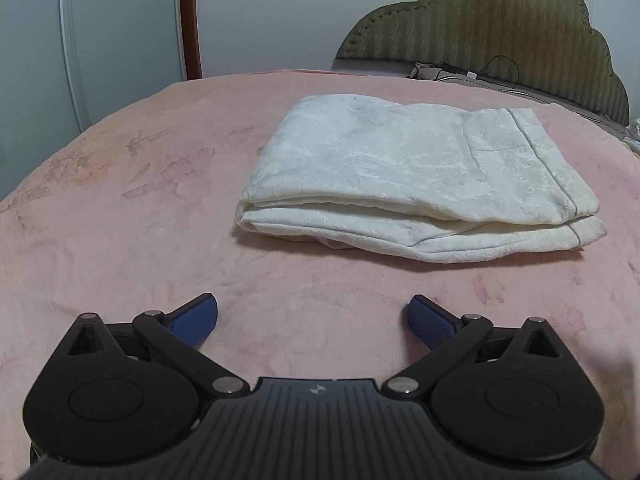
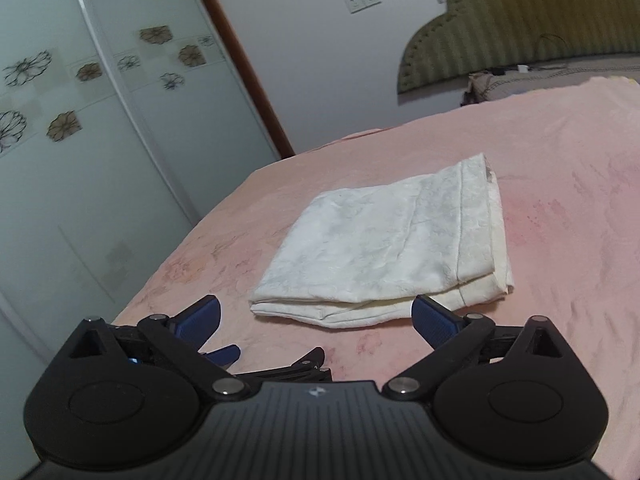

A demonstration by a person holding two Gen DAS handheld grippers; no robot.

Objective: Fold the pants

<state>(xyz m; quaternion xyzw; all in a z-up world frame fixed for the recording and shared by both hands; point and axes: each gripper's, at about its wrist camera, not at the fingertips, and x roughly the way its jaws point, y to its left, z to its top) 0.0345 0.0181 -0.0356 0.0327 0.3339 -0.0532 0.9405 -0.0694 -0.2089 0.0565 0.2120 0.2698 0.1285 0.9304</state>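
Observation:
White pants (image 1: 400,172) lie folded into a flat, layered rectangle on the pink blanket (image 1: 140,200), their folded edge toward me. My left gripper (image 1: 312,320) hovers over bare blanket short of that edge, open, with nothing between its blue pads (image 1: 196,318). In the right wrist view the pants (image 2: 380,248) sit just beyond my right gripper (image 2: 316,316), which is open and empty. Its right fingertip (image 2: 434,318) overlaps the near edge of the pants in the picture. Parts of the left gripper (image 2: 272,360) show low under the right one.
An olive padded headboard (image 1: 500,32) stands at the far right with a dark cable (image 1: 504,68) and a pillow (image 2: 520,84) before it. A wardrobe with flower-patterned doors (image 2: 80,120) and a brown wooden frame (image 2: 248,64) stand past the bed's left edge.

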